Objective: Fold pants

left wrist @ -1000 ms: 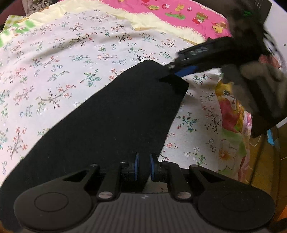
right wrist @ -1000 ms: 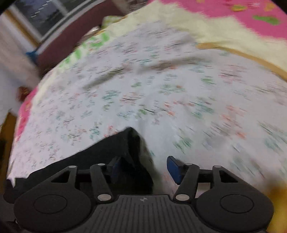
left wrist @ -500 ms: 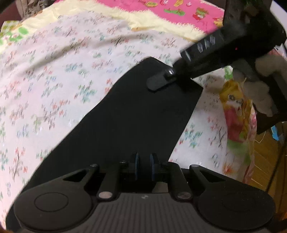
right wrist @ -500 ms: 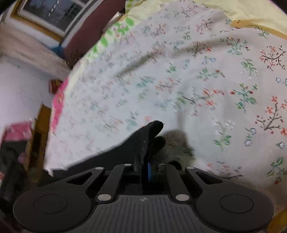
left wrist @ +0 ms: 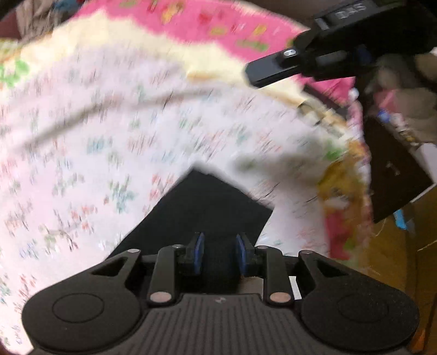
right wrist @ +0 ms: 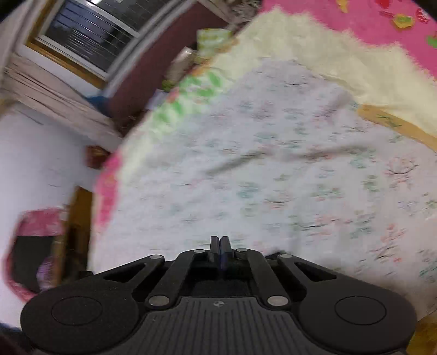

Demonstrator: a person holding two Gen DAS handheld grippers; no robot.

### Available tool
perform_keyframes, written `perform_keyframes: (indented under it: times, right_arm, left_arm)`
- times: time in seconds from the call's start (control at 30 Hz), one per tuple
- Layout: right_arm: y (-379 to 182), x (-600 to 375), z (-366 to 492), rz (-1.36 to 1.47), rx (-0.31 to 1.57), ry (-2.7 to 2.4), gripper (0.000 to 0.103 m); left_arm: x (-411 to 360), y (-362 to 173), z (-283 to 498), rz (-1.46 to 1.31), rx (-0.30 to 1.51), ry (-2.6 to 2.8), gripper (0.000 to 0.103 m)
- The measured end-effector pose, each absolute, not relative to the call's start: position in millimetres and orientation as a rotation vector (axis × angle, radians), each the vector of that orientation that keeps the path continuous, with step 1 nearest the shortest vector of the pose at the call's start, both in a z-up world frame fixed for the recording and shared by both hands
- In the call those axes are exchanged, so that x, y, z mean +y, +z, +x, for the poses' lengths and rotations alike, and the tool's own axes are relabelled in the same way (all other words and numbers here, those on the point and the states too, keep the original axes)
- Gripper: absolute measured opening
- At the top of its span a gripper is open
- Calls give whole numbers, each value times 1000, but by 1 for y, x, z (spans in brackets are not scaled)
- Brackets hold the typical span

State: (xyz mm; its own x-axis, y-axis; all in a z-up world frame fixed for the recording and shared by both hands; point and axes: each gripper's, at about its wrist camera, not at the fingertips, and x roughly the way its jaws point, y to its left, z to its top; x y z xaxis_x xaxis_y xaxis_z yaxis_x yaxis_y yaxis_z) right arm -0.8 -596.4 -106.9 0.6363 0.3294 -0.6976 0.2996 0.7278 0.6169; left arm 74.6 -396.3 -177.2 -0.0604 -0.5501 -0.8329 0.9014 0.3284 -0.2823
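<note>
The left gripper [left wrist: 219,255] has just been easing apart over the black pants [left wrist: 207,213], which lie flat, near on the floral sheet [left wrist: 109,131]; that edge looks let go. Rightward, the right gripper [right wrist: 220,247] has risen clear, clenched on nothing. No containers show.

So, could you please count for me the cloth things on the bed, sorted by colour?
Black cloth, the folded pants: 1
White floral bed sheet: 1
Pale yellow fleecy blanket: 1
Pink printed blanket: 1
Total: 4
</note>
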Motion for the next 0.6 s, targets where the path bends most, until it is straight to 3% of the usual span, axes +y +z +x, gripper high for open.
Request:
perform_keyframes:
  times: [0.17, 0.43, 0.5, 0.57, 0.6]
  right_arm:
    - [-152, -582, -14, 856, 937, -18, 0]
    - [-211, -534, -9, 632, 1094, -42, 0]
    - [-219, -543, -10, 693, 1100, -95, 0]
    - [-203, -551, -25, 756, 986, -88, 4]
    - [-196, -553, -33, 745, 955, -108, 12]
  left_arm:
    - [-399, -199, 76, 391, 1111, -1189, 36]
    - [-393, -216, 78, 540, 1080, -1060, 36]
    - [-392, -214, 79, 520, 1081, -1060, 36]
    - [-389, -208, 79, 471, 1076, -1076, 36]
    - [-388, -206, 80, 454, 1084, -1081, 36]
